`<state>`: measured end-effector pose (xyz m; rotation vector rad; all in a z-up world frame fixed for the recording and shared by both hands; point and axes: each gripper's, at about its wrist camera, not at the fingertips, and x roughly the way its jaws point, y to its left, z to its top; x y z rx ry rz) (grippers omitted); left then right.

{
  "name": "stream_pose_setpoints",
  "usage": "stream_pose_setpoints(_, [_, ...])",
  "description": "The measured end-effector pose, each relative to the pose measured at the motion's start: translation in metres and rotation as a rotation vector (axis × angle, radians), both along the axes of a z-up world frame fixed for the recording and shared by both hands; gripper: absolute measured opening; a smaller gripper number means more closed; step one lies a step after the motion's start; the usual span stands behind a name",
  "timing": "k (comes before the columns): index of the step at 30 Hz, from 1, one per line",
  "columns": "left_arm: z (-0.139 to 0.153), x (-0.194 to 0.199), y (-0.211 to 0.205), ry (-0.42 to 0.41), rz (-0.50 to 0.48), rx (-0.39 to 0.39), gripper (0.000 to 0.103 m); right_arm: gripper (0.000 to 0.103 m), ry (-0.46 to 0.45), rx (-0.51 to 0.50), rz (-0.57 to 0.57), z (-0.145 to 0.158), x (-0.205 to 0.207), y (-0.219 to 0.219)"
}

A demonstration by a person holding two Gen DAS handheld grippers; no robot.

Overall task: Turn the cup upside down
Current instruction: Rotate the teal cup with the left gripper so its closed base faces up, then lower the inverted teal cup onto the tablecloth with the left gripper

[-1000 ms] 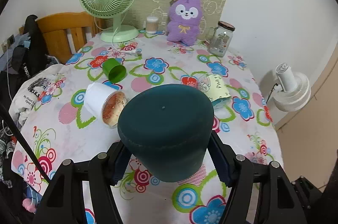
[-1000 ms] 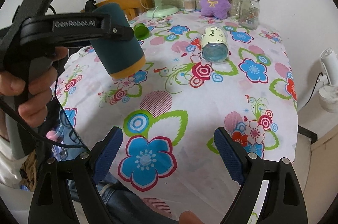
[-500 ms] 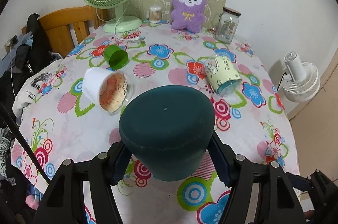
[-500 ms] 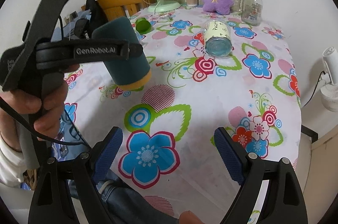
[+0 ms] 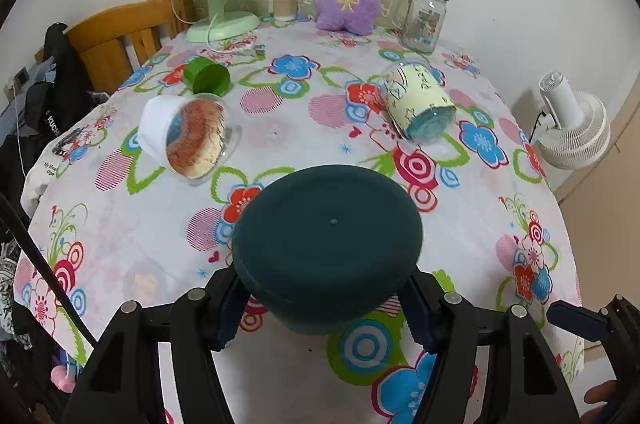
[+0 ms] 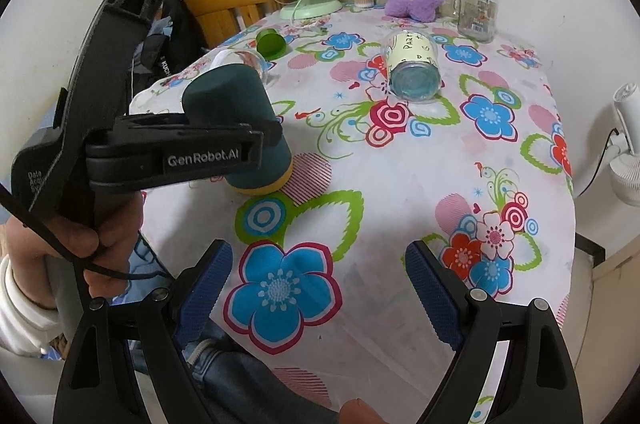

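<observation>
- Cup (image 5: 327, 244) already inverted, base up, clamped in my left tongs (image 5: 324, 308), rim at table (image 6: 400, 183).
- Left: release.
- My right tongs (image 6: 320, 288) wide apart, empty.

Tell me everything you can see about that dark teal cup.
The dark teal cup looks like matte plastic, with a yellow rim showing at its mouth. It is upside down, flat base uppermost, slightly tilted. The left tongs clamp its sides. Its yellow rim is at the flowered tablecloth; whether it rests there is unclear.
</observation>
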<state>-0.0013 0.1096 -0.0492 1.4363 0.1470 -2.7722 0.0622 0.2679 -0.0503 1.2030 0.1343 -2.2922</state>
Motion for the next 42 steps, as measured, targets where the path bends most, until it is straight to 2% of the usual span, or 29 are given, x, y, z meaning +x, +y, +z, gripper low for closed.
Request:
stream_pose_setpoints(5, [-0.004,0.0,0.0,-0.012,0.0,0.011,0.069,0.09,-0.002,0.0,-0.002,-0.001,0.001,0.001])
stream_pose_setpoints(11, [-0.007,0.0,-0.001,-0.038,-0.007,0.048,0.077,0.09,-0.011,-0.008,-0.011,-0.001,0.001,0.004])
stream_pose_setpoints(20, [0.006,0.004,0.002,-0.007,-0.023,0.045,0.085,0.09,-0.006,-0.004,-0.005,0.001,0.003,0.003])
stream_pose_setpoints(29, [0.019,0.006,-0.006,0.017,-0.017,0.041,0.087,0.09,0.017,0.01,-0.001,0.008,0.005,0.0])
stream_pose_setpoints(42, [0.05,0.014,-0.02,0.106,-0.009,0.014,0.088,0.09,0.066,0.01,0.0,0.026,0.004,-0.012])
